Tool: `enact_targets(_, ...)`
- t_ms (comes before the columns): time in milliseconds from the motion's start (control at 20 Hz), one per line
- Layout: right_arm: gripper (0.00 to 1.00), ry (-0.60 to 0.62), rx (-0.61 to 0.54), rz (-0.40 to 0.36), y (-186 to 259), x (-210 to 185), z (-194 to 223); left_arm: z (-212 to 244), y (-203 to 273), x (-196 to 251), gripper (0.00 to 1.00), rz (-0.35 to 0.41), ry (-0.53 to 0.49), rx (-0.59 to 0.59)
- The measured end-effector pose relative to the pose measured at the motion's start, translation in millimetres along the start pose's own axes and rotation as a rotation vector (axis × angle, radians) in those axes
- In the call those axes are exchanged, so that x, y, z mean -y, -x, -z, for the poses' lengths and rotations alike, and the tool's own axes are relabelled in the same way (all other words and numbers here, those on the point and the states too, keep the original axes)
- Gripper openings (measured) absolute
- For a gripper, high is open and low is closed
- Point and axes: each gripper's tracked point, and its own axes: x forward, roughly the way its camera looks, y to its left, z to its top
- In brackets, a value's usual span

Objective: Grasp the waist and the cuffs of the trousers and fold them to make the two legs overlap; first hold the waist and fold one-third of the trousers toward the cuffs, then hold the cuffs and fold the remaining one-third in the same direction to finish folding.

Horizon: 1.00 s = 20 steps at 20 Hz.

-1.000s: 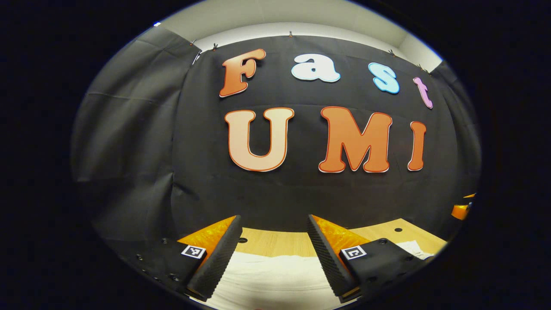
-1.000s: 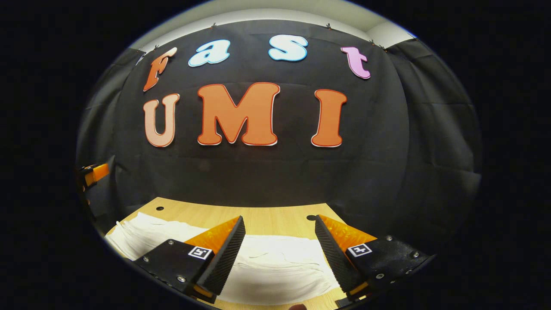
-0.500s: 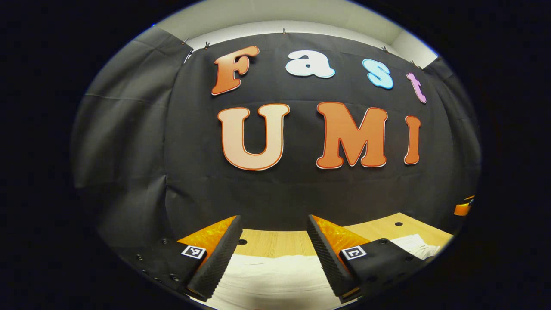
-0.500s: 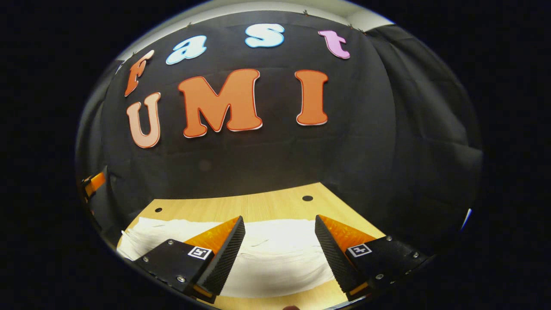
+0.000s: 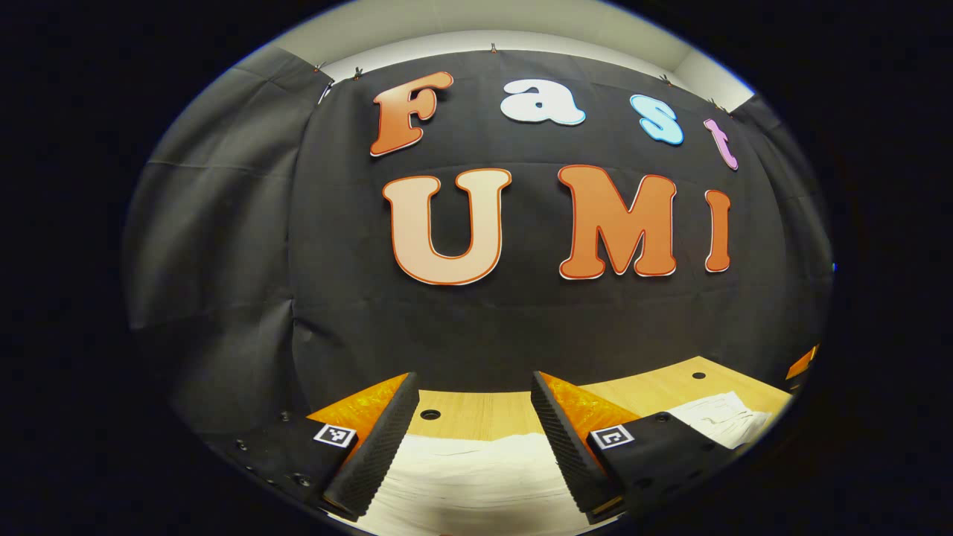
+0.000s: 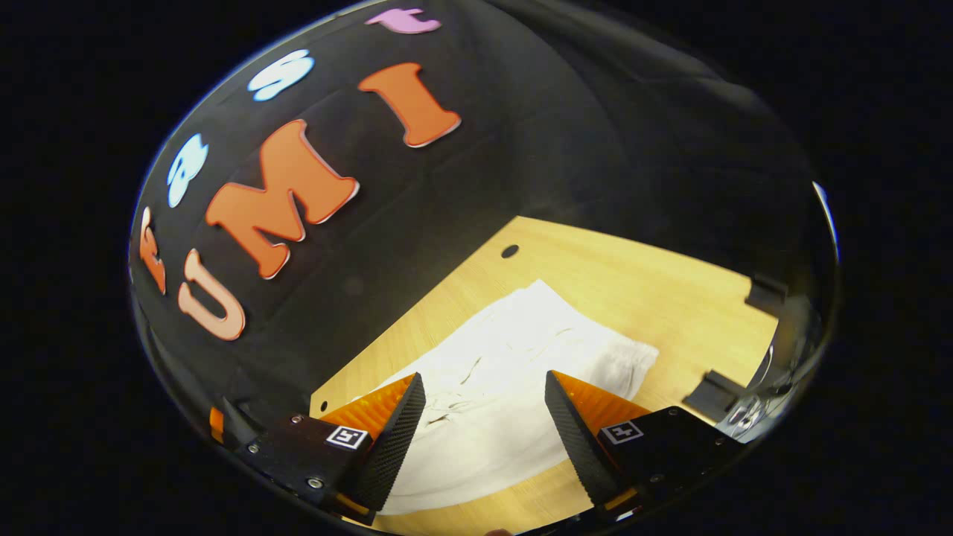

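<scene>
From the left gripper view I see the booth's black cloth wall hanging in loose folds on the left, clipped along its top edge under a pale strip of room wall. Below it runs a light wooden table with small round holes near its far edge. My left gripper has its fingers spread wide with nothing between them, held above the white trousers, which lie flat on the table beneath and ahead of the fingers. Further right, another stretch of the same white fabric shows past the right-hand finger, and a small orange part sits at the far right edge; I cannot tell what it belongs to. In the right gripper view the picture is strongly tilted, so the cloth wall slants across the upper part and the wooden table slopes down to the right, with one round hole near the wall. The trousers lie on it as a wrinkled white shape, one end reaching toward the wall. My right gripper hangs over them, fingers wide apart and gripping nothing. At the table's right edge I make out two dark brackets.
</scene>
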Motion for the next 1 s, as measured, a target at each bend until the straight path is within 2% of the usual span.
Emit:
enact_targets(50, 0.98, -0.040, -0.022, 0.019, -3.2, 8.1, 6.3, 0.2, -0.3, -4.1, 0.98, -0.005, -0.003, 0.001)
enact_targets(150, 0.98, -0.113, -0.064, 0.059, -7.6, 25.9, 16.7, 2.6, -1.4, -9.5, 0.95, -0.013, -0.001, -0.003)
enact_targets(200, 0.98, -0.153, -0.082, 0.075, -8.7, 34.8, 21.3, 6.3, -2.4, -12.2, 0.98, -0.017, 0.003, -0.009)
enact_targets(350, 0.98, -0.243, -0.127, 0.137, -17.7, 58.9, 35.7, 13.2, -6.6, -20.0, 0.98, -0.030, 0.013, -0.025)
enact_targets(450, 0.98, -0.262, -0.159, 0.182, -22.9, 75.6, 46.3, 16.5, -8.2, -25.6, 0.95, -0.042, 0.012, -0.031)
enact_targets(500, 0.98, -0.273, -0.175, 0.202, -26.5, 84.2, 52.1, 18.0, -9.5, -29.0, 0.98, -0.050, 0.009, -0.034)
enact_targets(600, 0.98, -0.304, -0.195, 0.232, -33.0, 95.1, 58.3, 22.1, -10.3, -34.6, 0.99, -0.064, 0.008, -0.040)
enact_targets(1000, 0.98, -0.350, -0.236, 0.289, -66.5, 122.7, 69.7, 31.1, -18.2, -58.5, 0.99, -0.118, -0.020, -0.063)
